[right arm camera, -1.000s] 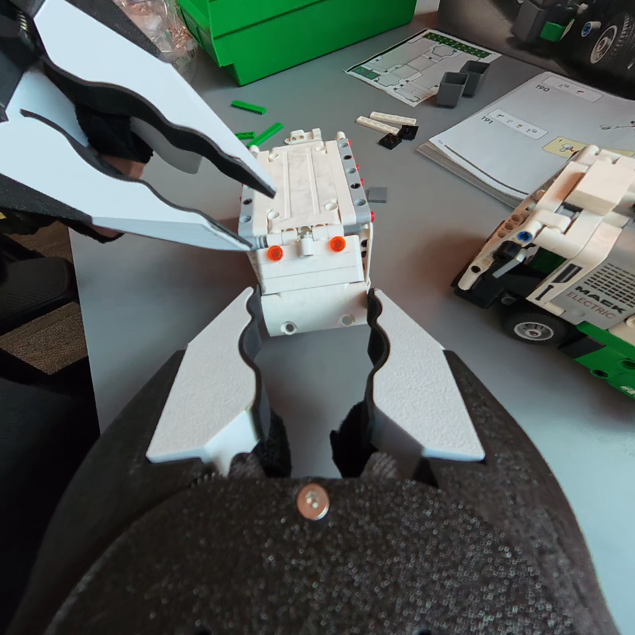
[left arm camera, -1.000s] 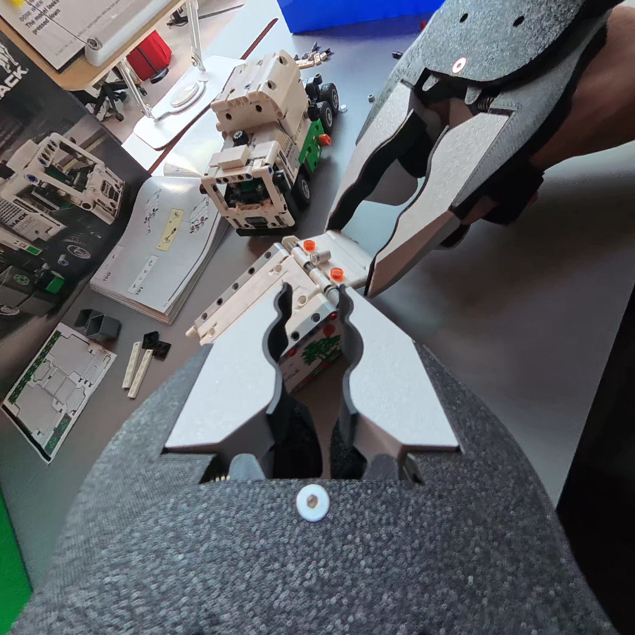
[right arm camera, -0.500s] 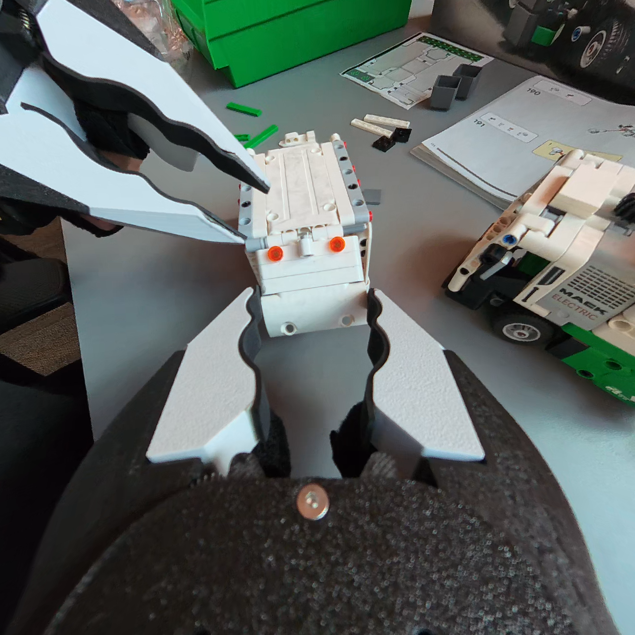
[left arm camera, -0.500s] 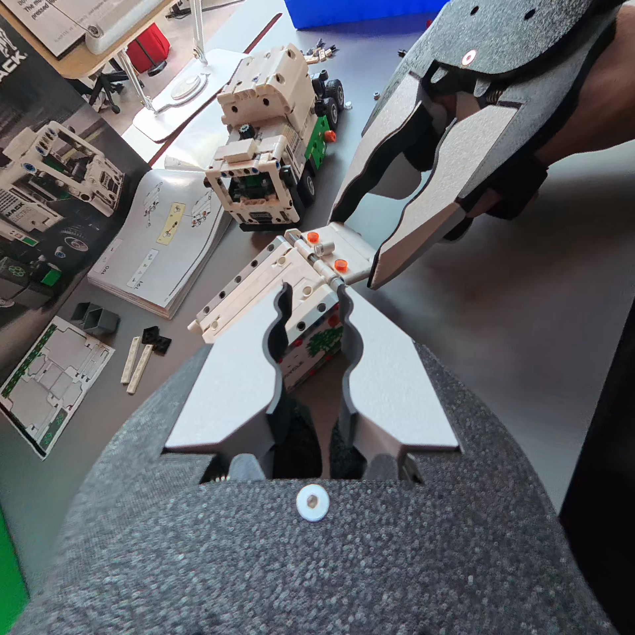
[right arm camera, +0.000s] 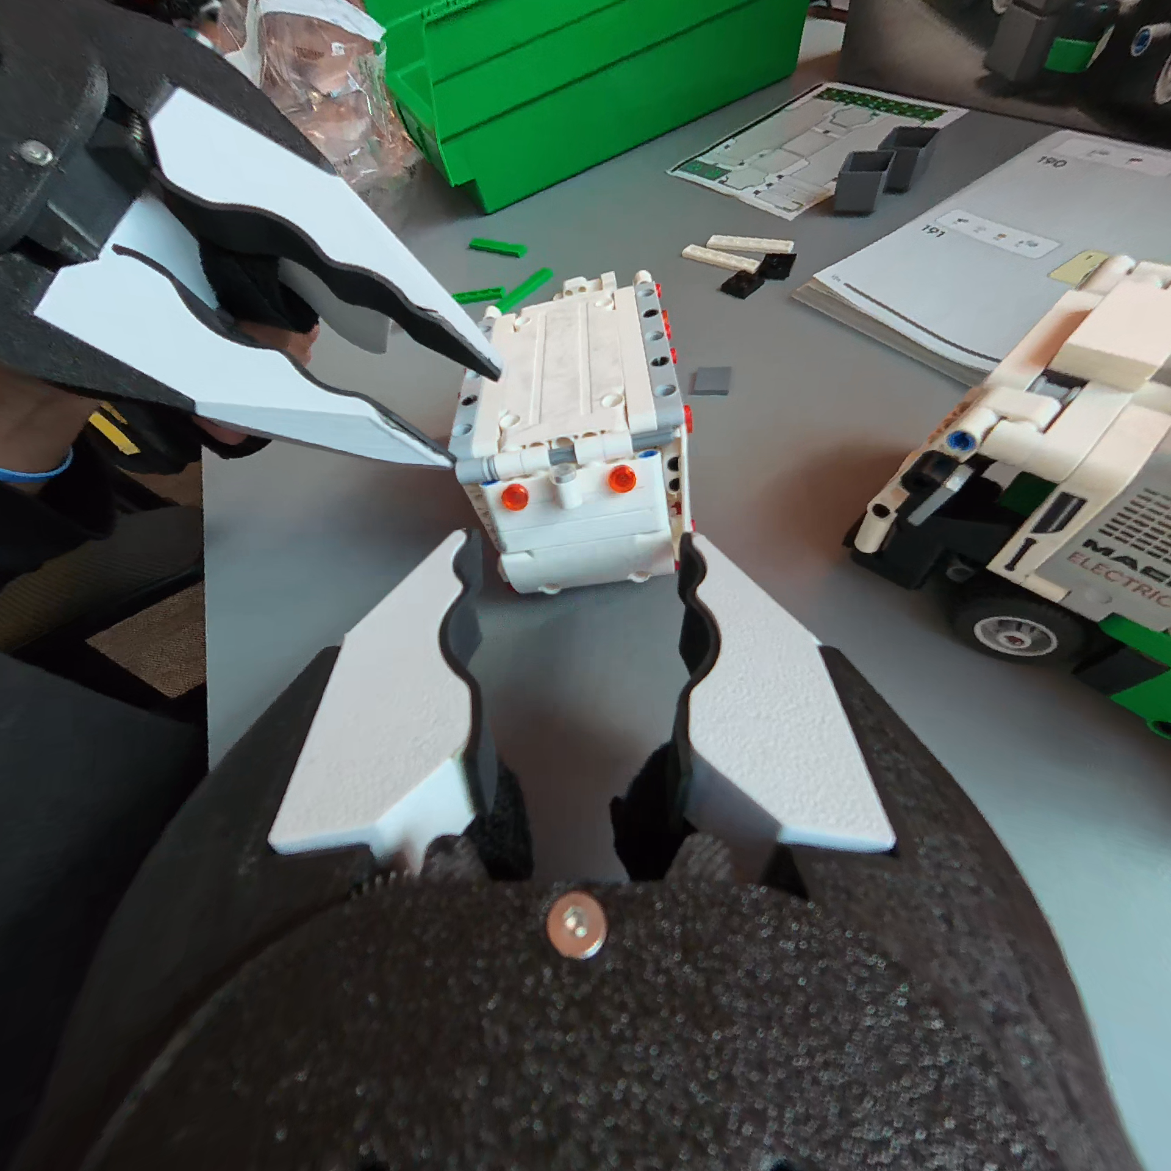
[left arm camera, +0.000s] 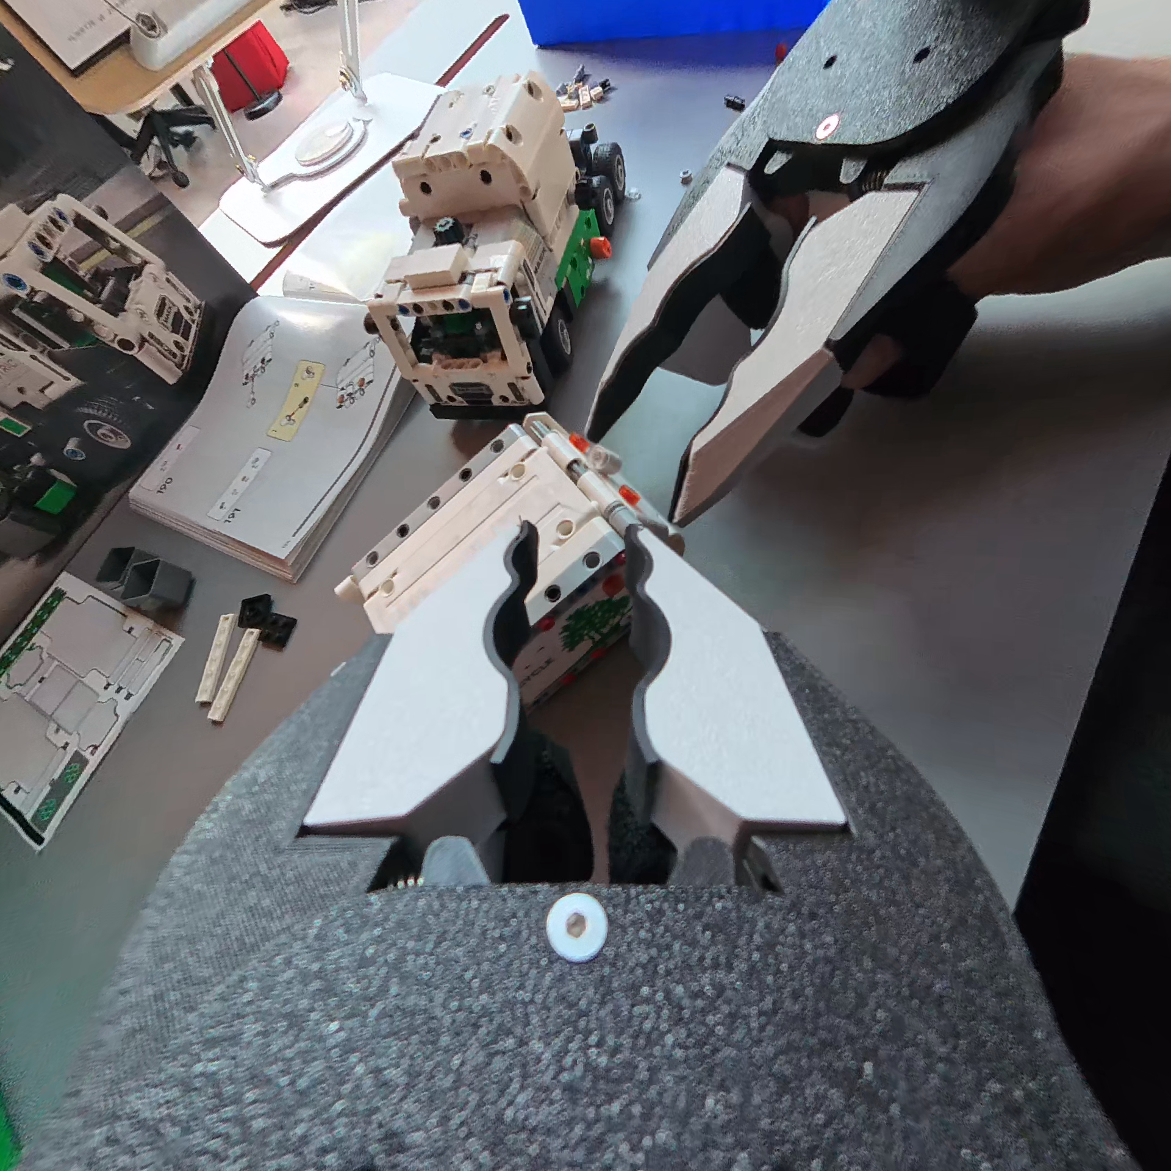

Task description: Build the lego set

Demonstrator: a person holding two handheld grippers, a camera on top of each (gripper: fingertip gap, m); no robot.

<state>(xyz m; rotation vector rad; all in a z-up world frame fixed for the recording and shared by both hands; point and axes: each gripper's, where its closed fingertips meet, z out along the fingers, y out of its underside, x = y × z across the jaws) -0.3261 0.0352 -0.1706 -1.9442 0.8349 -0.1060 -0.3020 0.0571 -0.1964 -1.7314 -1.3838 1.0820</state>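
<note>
A white lego box body [left arm camera: 456, 526] with grey beams along its edges and two orange studs on its rear end sits on the grey table. It also shows in the right wrist view [right arm camera: 583, 374]. My left gripper [left arm camera: 576, 538] is shut on the box's top rear corner; it enters the right wrist view [right arm camera: 472, 415] from the upper left. My right gripper [right arm camera: 578, 542] is open, its fingertips on either side of the box's rear end. It shows in the left wrist view [left arm camera: 637, 472]. A white-and-green lego truck [left arm camera: 481, 253] stands beyond the box, to the right in the right wrist view [right arm camera: 1045, 494].
An open instruction booklet [left arm camera: 272, 431], a sticker sheet [left arm camera: 70, 691], two small grey bins [left arm camera: 146, 576] and loose white and black plates [left arm camera: 228, 665] lie nearby. A green bin [right arm camera: 589, 82], green plates [right arm camera: 500, 247] and a grey tile [right arm camera: 713, 382] lie behind the box. The table edge [right arm camera: 203, 570] is on the left.
The box's rear end reaches less far between my right fingertips than before. My left gripper keeps its hold on the corner. The right gripper stays open.
</note>
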